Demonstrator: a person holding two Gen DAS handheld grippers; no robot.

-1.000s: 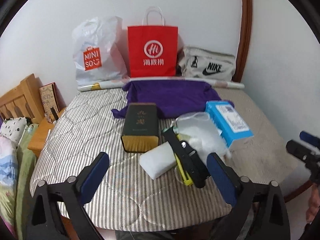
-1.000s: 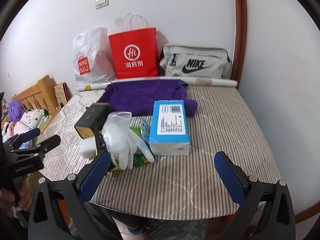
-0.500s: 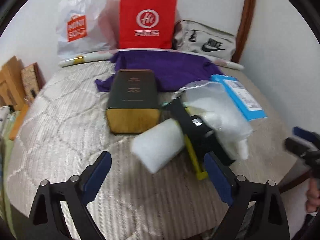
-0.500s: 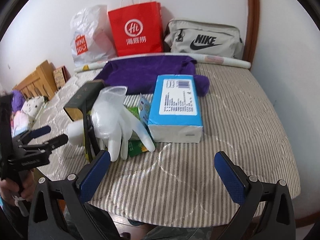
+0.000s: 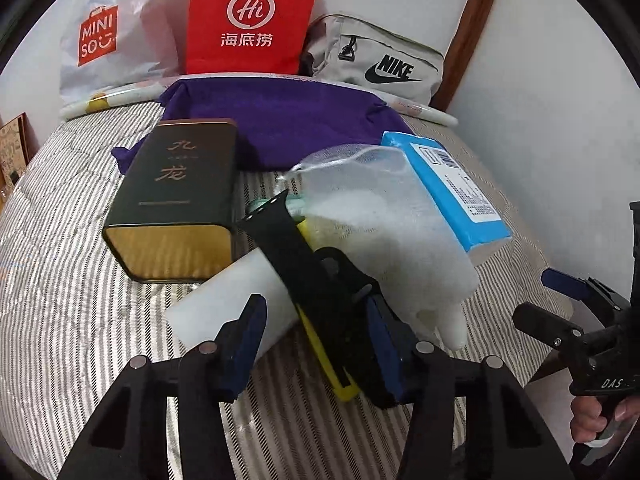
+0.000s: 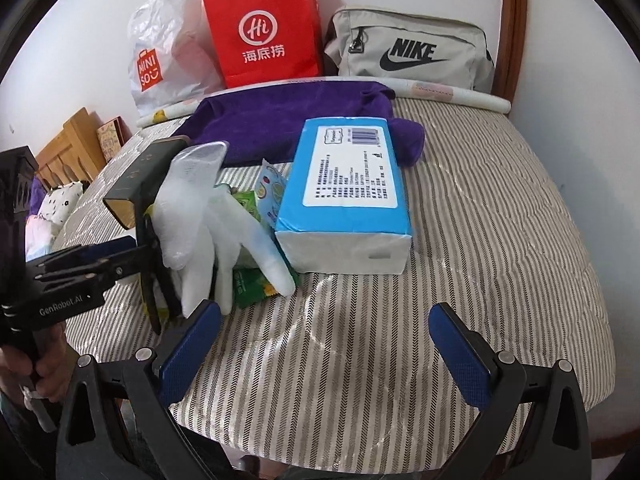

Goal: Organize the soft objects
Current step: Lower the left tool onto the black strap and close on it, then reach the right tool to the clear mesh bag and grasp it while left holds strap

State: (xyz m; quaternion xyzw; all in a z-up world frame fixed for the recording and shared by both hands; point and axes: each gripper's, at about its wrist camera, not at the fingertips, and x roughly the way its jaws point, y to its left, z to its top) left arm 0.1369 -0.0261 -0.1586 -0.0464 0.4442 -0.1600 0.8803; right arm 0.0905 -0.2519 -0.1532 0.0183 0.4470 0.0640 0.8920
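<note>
My left gripper (image 5: 316, 340) had its blue pads narrowed around the near end of a black strap (image 5: 304, 264) and the yellow piece (image 5: 324, 356) under it; whether the pads (image 5: 248, 336) actually pressed on them I could not tell. A white foam block (image 5: 236, 300) lay just left of the strap, touching the left pad. Beyond it stood a dark tin with gold lettering (image 5: 176, 196), its gold end facing me. To the right of the strap lay a translucent white glove (image 5: 380, 236), fingers pointing toward me, and farther right a blue tissue pack (image 5: 444, 188).

My right gripper (image 6: 324, 344) sat spread wide over the striped mattress (image 6: 480, 208), holding nothing. Ahead of it the blue tissue pack (image 6: 348, 184) lay flat, label up. Left of that the glove (image 6: 212, 216) draped over some green packets (image 6: 250, 276). A purple cloth (image 6: 288, 120) was spread at the far side, touching the pack's far end. Against the wall stood a Miniso bag (image 6: 160, 64), a red paper bag (image 6: 264, 28) and a grey Nike pouch (image 6: 408, 52).
</note>
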